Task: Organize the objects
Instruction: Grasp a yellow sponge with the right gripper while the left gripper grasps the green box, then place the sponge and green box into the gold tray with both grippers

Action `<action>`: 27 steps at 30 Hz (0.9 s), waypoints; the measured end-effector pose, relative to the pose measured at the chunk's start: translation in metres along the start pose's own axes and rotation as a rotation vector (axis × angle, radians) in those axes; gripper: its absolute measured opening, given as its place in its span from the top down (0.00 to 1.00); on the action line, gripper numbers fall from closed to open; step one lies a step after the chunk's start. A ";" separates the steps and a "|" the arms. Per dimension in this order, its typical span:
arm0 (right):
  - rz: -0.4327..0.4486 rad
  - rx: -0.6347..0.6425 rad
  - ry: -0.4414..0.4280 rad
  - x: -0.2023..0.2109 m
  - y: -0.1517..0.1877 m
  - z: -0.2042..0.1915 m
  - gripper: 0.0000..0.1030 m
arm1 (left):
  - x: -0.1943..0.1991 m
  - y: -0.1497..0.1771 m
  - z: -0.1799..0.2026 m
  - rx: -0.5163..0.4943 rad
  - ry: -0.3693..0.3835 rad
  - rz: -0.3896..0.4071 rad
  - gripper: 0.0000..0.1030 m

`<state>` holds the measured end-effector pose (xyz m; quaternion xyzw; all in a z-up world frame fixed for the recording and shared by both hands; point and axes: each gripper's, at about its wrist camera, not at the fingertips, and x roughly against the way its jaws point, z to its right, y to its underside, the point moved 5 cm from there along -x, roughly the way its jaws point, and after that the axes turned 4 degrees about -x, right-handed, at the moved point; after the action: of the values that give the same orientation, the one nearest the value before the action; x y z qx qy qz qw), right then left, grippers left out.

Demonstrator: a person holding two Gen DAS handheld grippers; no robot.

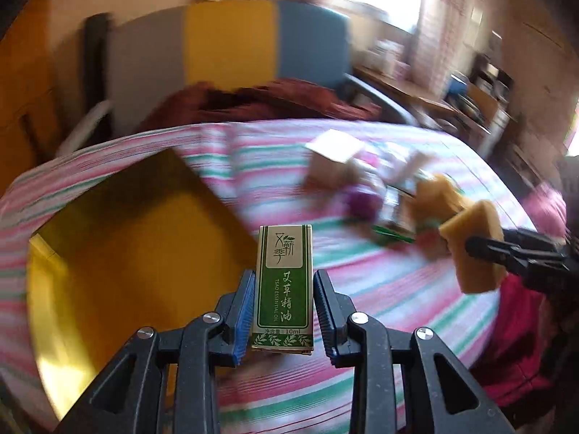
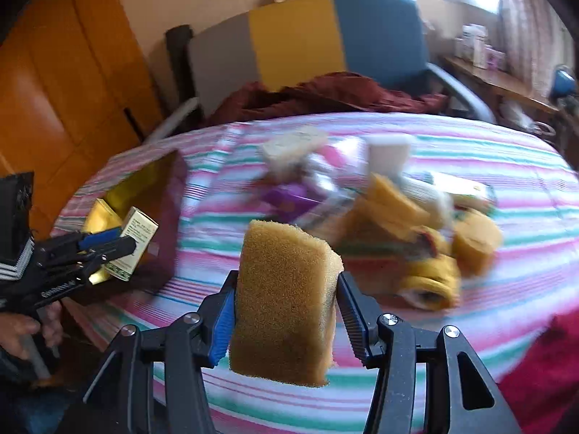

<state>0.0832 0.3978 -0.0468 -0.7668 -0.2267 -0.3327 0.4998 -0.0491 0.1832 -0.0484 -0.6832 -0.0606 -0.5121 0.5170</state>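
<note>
A shallow gold cardboard box (image 1: 119, 253) is seen lying open on the pink-and-green striped bedsheet (image 1: 380, 289), to the left of the left gripper (image 1: 284, 289). A small green-and-white essential-oil carton (image 1: 284, 285) is held upright between its fingers. Ahead and to the right, a blurred heap of sponges and small packages (image 2: 380, 209) is spread. A tan rectangular sponge (image 2: 286, 303) is clamped by the right gripper (image 2: 286, 320), raised over the sheet.

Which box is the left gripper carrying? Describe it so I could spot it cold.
On the striped bedspread, by the gold-lined box, the left gripper clamps a small upright carton. Unlike the yellow sponges, it is green and white, printed essential oil.
</note>
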 end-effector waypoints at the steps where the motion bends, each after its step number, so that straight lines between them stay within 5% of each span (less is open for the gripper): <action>1: -0.007 0.005 -0.036 -0.007 -0.005 -0.017 0.47 | 0.003 0.001 -0.011 0.023 -0.016 0.005 0.69; 11: -0.053 0.207 -0.259 -0.063 -0.027 -0.182 0.46 | 0.040 0.047 -0.134 0.248 -0.273 0.023 0.69; 14: -0.093 0.259 -0.272 -0.086 -0.025 -0.219 0.30 | 0.043 0.063 -0.156 0.286 -0.325 0.005 0.68; 16: -0.121 0.282 -0.293 -0.099 -0.019 -0.240 0.08 | 0.042 0.070 -0.165 0.305 -0.344 -0.008 0.63; 27: -0.119 0.310 -0.243 -0.107 0.010 -0.254 0.00 | 0.062 0.086 -0.172 0.400 -0.339 0.063 0.30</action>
<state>-0.0541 0.1586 -0.0607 -0.7005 -0.3788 -0.2280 0.5602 -0.0770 -0.0161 -0.0661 -0.6449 -0.2251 -0.3516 0.6401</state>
